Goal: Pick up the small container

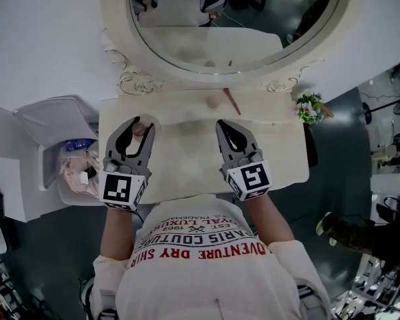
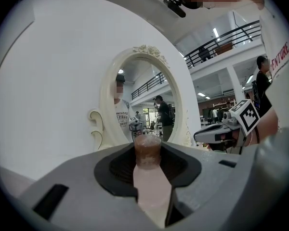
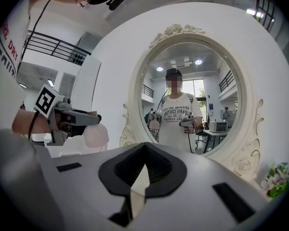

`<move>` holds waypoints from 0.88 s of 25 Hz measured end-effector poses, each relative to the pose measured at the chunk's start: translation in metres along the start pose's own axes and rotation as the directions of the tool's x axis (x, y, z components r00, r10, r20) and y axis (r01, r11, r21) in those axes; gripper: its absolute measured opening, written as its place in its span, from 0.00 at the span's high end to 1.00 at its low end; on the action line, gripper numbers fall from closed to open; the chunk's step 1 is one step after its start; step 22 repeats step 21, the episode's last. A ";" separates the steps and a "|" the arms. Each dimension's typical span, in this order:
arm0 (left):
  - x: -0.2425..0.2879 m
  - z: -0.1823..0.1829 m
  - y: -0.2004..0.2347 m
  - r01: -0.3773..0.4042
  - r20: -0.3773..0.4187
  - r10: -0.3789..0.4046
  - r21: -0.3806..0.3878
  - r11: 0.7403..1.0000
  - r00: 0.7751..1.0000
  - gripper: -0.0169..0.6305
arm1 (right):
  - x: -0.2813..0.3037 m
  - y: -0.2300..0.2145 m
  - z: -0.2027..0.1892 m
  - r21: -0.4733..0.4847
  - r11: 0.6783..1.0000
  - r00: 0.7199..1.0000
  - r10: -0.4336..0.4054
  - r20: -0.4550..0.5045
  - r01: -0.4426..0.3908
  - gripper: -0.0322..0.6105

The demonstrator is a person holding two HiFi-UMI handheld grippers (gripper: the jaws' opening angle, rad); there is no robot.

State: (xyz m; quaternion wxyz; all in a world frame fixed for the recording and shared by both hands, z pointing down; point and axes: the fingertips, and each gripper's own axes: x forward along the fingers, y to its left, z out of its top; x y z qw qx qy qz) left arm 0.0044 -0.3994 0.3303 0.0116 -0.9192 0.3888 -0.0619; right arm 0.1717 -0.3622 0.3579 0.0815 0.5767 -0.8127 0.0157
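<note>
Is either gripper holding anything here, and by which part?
The left gripper clamps the small container by its pink body, with the brown cap poking past the jaws. The right gripper holds nothing.

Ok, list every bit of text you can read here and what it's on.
"VENTURE DRY SHIR", red, upside down, ends cut off: the person's shirt.
"ARIS COUTURE": same shirt.
"YAL LUXUR": same shirt.
"1962": same shirt.
Other shirt lines, and the print reflected in the mirror: too blurred.
Square markers on the cubes: patterns, no letters.

Head view steeply down, both gripper views level, sharing mirror (image 1: 240, 25)
</note>
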 end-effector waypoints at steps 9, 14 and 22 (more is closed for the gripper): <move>-0.001 0.003 -0.001 0.001 0.008 -0.001 -0.002 1.000 1.000 0.75 | -0.001 0.001 0.004 0.008 1.000 1.000 0.009 0.014 -0.009 0.95; 0.003 -0.002 -0.004 0.011 -0.003 -0.011 0.005 1.000 1.000 0.75 | 0.001 -0.002 0.001 0.014 1.000 1.000 0.002 0.008 -0.003 0.95; 0.008 -0.005 -0.011 0.028 -0.016 -0.027 0.014 1.000 1.000 0.75 | 0.003 -0.003 0.000 0.009 1.000 1.000 0.010 0.007 -0.010 0.95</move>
